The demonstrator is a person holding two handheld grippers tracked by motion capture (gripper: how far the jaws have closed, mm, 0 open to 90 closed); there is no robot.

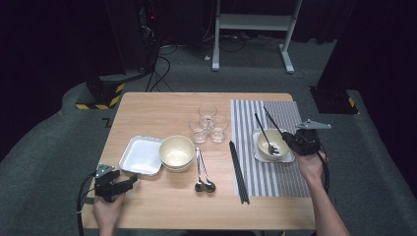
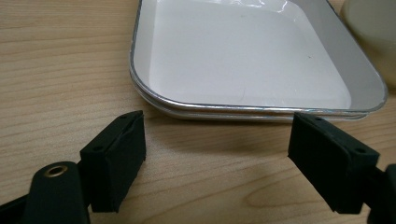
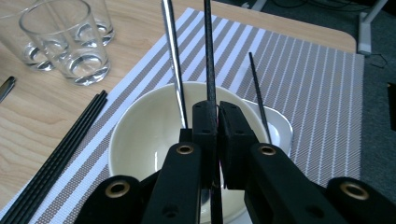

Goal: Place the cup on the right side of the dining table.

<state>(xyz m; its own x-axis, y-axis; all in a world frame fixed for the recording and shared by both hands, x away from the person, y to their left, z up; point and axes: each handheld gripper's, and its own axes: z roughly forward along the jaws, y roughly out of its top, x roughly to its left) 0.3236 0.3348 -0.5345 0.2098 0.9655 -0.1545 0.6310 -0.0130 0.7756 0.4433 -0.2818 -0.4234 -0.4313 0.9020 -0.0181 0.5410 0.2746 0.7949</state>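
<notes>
My right gripper (image 1: pixel 289 139) hovers over a cream bowl (image 1: pixel 268 141) that sits on a small white plate (image 1: pixel 290 158) on the striped placemat (image 1: pixel 275 182). In the right gripper view its jaws (image 3: pixel 217 109) are shut on a black chopstick (image 3: pixel 208 51) that points away over the bowl (image 3: pixel 140 135). A metal spoon (image 3: pixel 173 51) leans in that bowl. A second black chopstick (image 3: pixel 258 88) lies across the plate's far right side. My left gripper (image 1: pixel 129 181) rests open at the table's front left, its jaws (image 2: pixel 217 135) just short of a white tray (image 2: pixel 243 60).
Beside the tray (image 1: pixel 141 155) stands a larger cream bowl (image 1: pixel 176 152). Two spoons (image 1: pixel 203 173) lie in front of it. A pair of black chopsticks (image 1: pixel 239 173) lies along the placemat's left edge. Three glasses (image 1: pixel 208 125) stand mid-table.
</notes>
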